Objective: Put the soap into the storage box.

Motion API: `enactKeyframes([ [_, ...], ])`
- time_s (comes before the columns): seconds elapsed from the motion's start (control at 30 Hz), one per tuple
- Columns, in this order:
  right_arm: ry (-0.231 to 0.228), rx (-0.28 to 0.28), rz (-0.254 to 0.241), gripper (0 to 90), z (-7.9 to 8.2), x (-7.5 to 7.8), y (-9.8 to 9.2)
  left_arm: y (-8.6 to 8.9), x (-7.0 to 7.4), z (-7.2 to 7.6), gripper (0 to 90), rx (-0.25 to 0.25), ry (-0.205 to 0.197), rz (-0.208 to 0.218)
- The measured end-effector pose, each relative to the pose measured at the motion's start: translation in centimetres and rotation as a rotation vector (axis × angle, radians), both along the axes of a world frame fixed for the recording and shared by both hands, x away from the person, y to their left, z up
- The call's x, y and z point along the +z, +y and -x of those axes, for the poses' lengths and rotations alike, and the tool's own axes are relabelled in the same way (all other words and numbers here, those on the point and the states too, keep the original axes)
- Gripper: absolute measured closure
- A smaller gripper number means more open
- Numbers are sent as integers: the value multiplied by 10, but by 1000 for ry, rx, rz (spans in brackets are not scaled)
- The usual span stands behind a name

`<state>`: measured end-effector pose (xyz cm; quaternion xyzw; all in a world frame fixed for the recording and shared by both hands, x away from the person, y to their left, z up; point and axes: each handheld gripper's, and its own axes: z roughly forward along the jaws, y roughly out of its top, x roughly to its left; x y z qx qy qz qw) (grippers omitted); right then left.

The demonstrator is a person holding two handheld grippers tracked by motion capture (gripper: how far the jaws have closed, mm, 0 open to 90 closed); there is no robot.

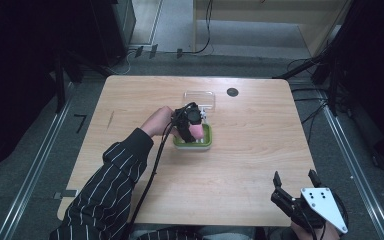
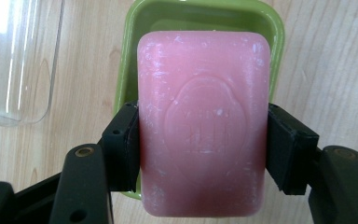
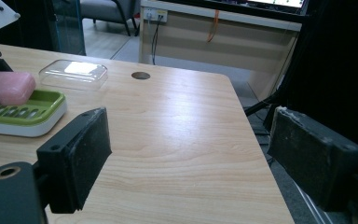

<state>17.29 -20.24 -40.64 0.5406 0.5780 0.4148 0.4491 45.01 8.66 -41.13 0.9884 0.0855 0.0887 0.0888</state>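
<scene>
Currently the left gripper [image 2: 204, 140] clamps the pink soap [image 2: 203, 123] above the green dish [image 2: 276, 42]; the smooth bar may slip if tilted. The right gripper [image 3: 191, 158] stands wide, empty.

No legible text, soap [image 2: 203, 123] emblem unreadable

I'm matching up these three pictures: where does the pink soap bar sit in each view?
High view: pink soap bar at the table's middle, in the left gripper, over the green soap dish.
Left gripper view: centre, clamped between both jaws.
Right gripper view: far left, above the dish.
Shared landmark: the clear lid beside the dish.
</scene>
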Motion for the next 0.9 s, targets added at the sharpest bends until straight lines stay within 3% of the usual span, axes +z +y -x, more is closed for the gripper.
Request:
enactKeyframes([
  [0.43,-1,-15,-2,127,4,0,-3,-6,-13,-7,386,-55,-14,-19],
  [0.9,-2,-16,2,127,5,0,-3,-6,-22,-11,385,-58,-9,-21],
])
